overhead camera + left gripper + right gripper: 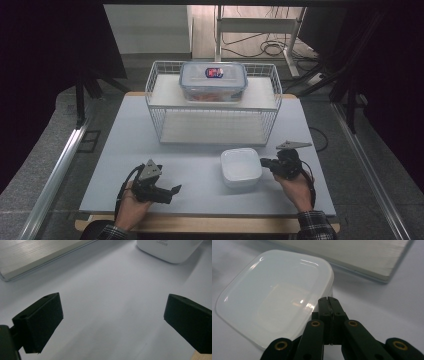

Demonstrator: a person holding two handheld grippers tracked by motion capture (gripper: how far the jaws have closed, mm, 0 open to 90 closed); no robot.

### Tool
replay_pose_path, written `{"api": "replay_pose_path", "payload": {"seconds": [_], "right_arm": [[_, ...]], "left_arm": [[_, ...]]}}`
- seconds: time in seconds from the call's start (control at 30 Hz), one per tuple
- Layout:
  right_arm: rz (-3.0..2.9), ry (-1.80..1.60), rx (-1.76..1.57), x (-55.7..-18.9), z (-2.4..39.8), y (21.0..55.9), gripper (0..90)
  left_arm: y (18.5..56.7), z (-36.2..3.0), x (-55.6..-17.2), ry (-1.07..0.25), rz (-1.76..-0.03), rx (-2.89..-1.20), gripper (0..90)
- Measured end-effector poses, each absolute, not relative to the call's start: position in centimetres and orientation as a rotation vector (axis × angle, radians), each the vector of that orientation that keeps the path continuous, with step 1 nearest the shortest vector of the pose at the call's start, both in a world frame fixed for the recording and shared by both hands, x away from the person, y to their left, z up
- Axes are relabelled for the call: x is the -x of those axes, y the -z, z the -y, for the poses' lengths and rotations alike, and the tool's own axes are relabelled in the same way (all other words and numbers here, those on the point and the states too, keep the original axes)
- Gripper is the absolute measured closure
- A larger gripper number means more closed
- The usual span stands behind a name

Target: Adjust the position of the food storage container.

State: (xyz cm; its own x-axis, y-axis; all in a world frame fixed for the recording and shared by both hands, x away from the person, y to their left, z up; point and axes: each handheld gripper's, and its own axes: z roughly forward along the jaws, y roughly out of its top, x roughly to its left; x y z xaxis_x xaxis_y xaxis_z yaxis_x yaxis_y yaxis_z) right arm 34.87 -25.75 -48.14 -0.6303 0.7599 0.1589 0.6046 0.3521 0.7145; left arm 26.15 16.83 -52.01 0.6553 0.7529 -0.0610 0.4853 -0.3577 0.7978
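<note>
Forearms in checked sleeves enter the high view from the bottom, each hand holding a black two-jaw gripper. In it the left gripper point(167, 191) rests low on the pale grey table point(125, 150), jaws pointing toward the shallow white square plastic container point(241, 167) at front centre; the right gripper point(266, 163) sits just beside that container's right edge — probably readying to nudge or lift it. Behind stands a white wire rack point(160, 107) carrying a clear lidded plastic box point(213, 81) on its upper shelf. Dark room, cables on the floor beyond.

Left gripper view: jaws spread wide over bare table, gripping nothing.

Right gripper view: jaws pressed together, empty, tips at the container's rim — whether touching, I cannot tell.
</note>
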Motion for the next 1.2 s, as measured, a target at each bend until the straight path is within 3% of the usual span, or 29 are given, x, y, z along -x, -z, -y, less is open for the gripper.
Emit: {"api": "replay_pose_path", "payload": {"seconds": [0.93, 1.1, 1.2], "right_arm": [[-2.518, -1.157, -1.074, -32.9, 19.5, 48.6, 88.7], [-2.504, -1.143, -1.068, -32.8, 19.7, 48.4, 84.6], [-2.475, -1.149, -1.070, -32.6, 20.2, 48.1, 75.9]], "left_arm": [[52.1, -16.9, -26.2, -0.400, -0.963, -2.030, 2.1], [52.0, -17.0, -26.2, -0.390, -0.967, -2.029, 2.1], [52.0, -17.2, -26.2, -0.379, -0.980, -2.019, 2.2]]}}
